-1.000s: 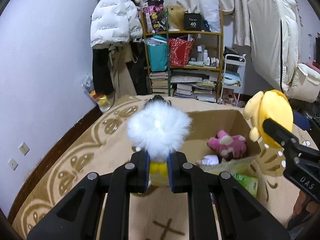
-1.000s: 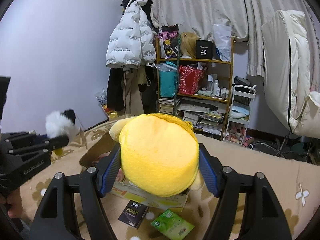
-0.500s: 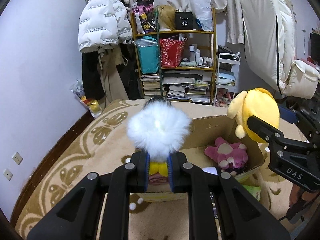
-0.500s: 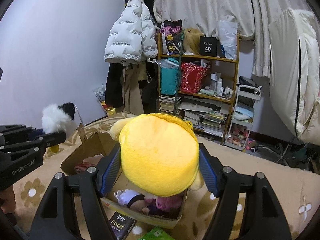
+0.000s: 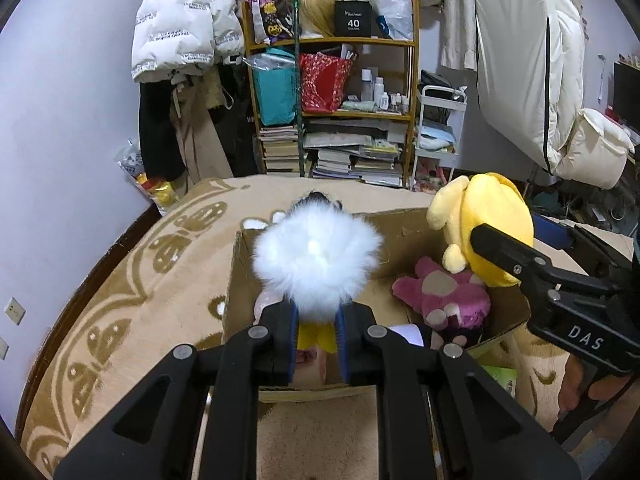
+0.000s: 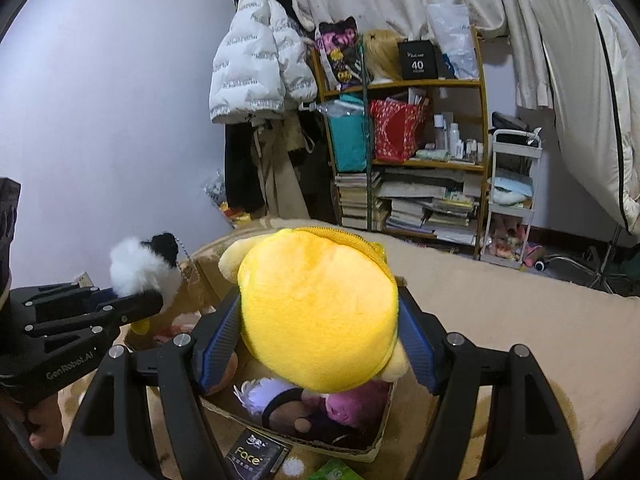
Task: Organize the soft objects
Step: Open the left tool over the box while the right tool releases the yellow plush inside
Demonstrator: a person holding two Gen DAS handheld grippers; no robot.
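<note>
My left gripper is shut on the yellow base of a white fluffy toy, which hangs over the left half of an open cardboard box. A pink plush lies inside the box with other soft toys. My right gripper is shut on a round yellow plush toy over the box's right side. In the right wrist view the left gripper and its white fluffy toy show at the left. In the left wrist view the yellow plush shows at the right.
The box stands on a beige patterned carpet. A black packet and a green packet lie by its near side. A cluttered wooden shelf, a hung white jacket and a white trolley line the far wall.
Both grippers have moved forward and down with their toys. The box now lies right beneath them and its contents show more fully.
</note>
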